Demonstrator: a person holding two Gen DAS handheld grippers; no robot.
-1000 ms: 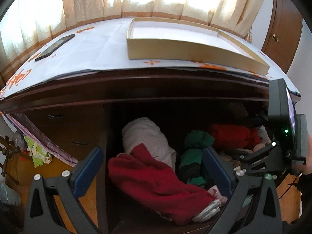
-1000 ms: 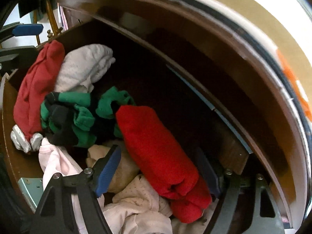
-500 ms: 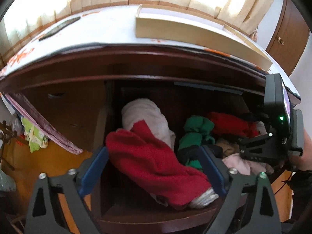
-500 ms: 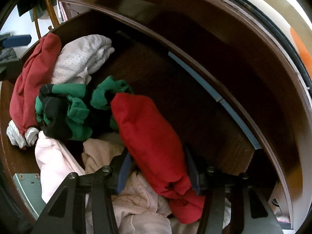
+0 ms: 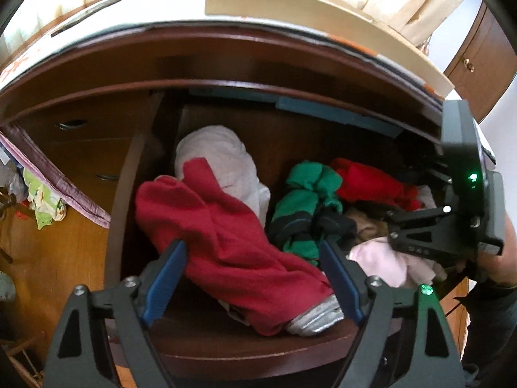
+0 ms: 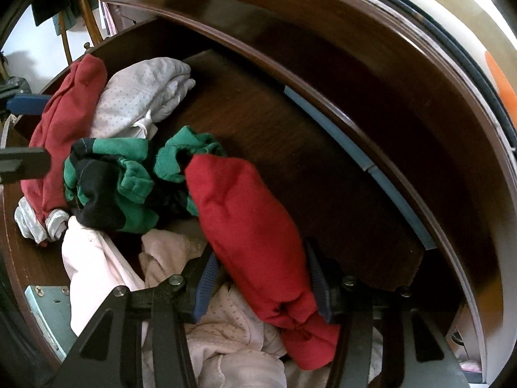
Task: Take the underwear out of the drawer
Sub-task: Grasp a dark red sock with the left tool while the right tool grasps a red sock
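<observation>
The open wooden drawer (image 5: 242, 346) holds a heap of rolled underwear. A dark red piece (image 5: 226, 236) lies at its front left, between the closing jaws of my left gripper (image 5: 252, 281); the blue pads flank it without pressing. My right gripper (image 6: 261, 281) is shut on a bright red roll (image 6: 255, 232) at the drawer's right end, and its body shows in the left wrist view (image 5: 436, 226). Between the two lie a white roll (image 5: 219, 152), a green and black piece (image 5: 300, 207) and pale pink pieces (image 6: 93, 258).
The dresser top overhangs the drawer's back and carries a beige tray (image 5: 290, 3) and a dark phone (image 5: 87, 16). A brown cupboard door (image 5: 481, 64) stands at the far right. A metal lock plate (image 6: 48, 307) sits on the drawer front. A hand (image 5: 504, 258) holds the right gripper.
My left gripper has sunk toward the drawer and its jaws have narrowed around the dark red piece. The right gripper's jaws have closed onto the bright red roll.
</observation>
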